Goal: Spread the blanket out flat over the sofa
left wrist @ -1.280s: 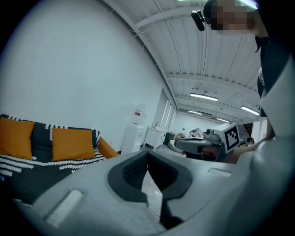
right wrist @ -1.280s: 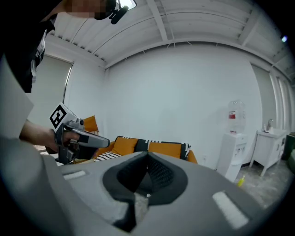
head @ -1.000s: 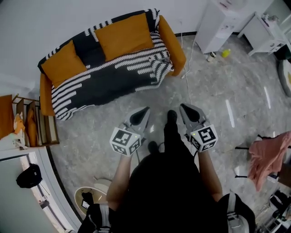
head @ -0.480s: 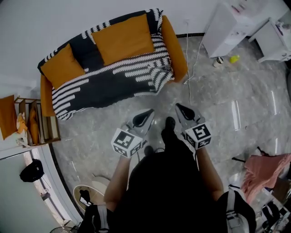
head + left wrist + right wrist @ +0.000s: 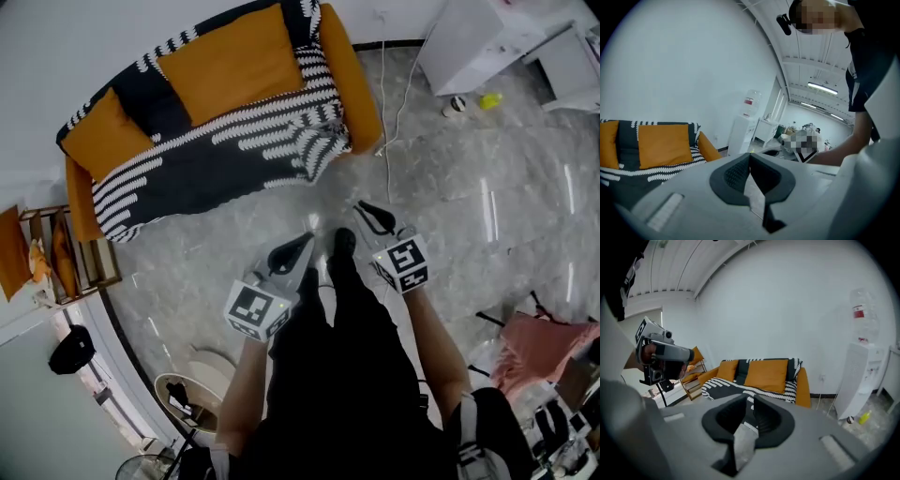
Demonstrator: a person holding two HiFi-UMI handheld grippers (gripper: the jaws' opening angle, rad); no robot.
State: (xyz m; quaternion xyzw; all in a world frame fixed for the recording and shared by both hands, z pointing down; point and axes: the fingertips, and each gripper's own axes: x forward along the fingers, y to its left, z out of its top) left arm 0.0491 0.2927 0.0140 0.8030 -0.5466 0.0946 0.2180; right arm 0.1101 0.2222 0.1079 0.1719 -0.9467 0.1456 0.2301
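The black-and-white striped blanket [image 5: 225, 155] lies spread over the seat and back of the orange sofa [image 5: 352, 80], under two orange cushions [image 5: 220, 58]. One corner is bunched at the front right. Both grippers hover over the marble floor, well short of the sofa, in front of the person's legs. My left gripper [image 5: 305, 240] has its tips together and holds nothing. The jaws of my right gripper [image 5: 364, 208] are opening, with nothing between them. In the right gripper view my right gripper [image 5: 752, 399] points at the blanket [image 5: 726, 387]. In the left gripper view my left gripper [image 5: 750, 157] points right of the sofa [image 5: 710, 149].
A white water dispenser [image 5: 469, 42] stands right of the sofa, with a yellow object [image 5: 487, 100] and a white cable [image 5: 386, 141] on the floor near it. A wooden rack [image 5: 66, 253] stands left of the sofa. A pink cloth [image 5: 548, 342] hangs at the right.
The head view has swung, so the sofa sits higher and further left. The left gripper has drawn back toward the body. Both grippers stay clear of the blanket.
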